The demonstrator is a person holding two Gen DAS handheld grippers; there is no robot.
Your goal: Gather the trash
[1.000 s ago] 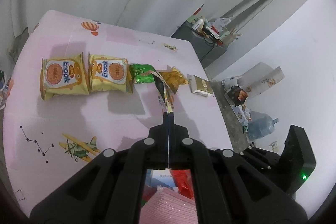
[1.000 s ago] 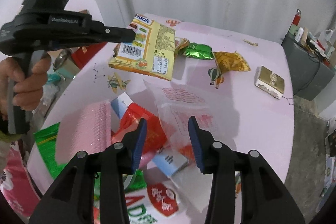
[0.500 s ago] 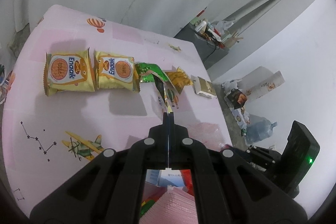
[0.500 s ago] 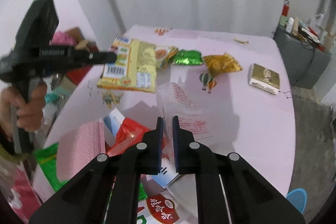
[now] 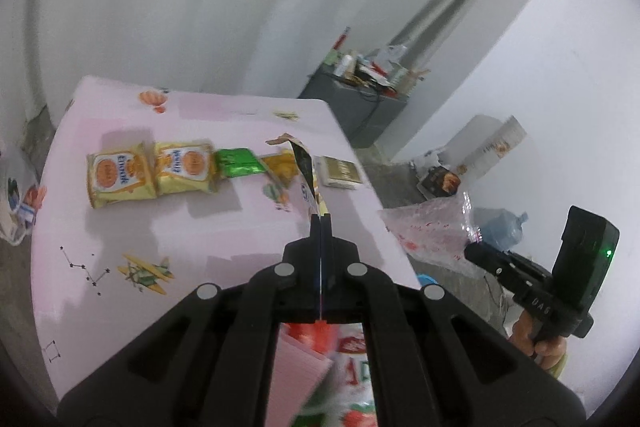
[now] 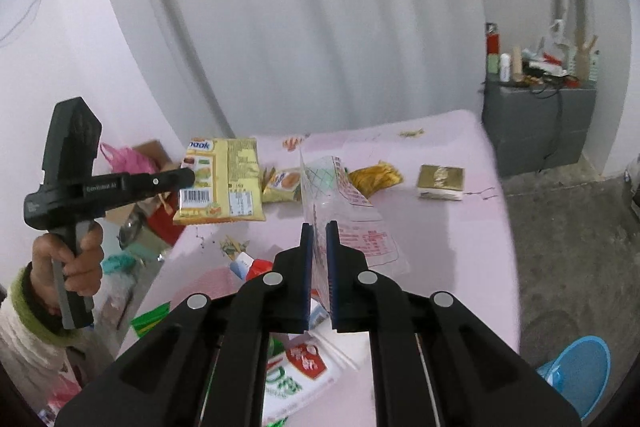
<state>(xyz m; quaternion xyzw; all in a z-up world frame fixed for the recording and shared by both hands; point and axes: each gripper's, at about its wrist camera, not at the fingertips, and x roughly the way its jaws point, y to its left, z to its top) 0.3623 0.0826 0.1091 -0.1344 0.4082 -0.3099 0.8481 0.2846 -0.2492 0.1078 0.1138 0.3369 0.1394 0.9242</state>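
We hold each hand-held gripper clamped on trash lifted off the tabletop, left on a yellow snack packet, right on a clear wrapper, presumably for binning.

From my left tongs' camera, 2 snack packs lie side by side on the table at 10 o'clock. A foil packet lies just right of them, and a small box at 1 o'clock. A cabinet stands beyond the table's far corner at 1 o'clock.
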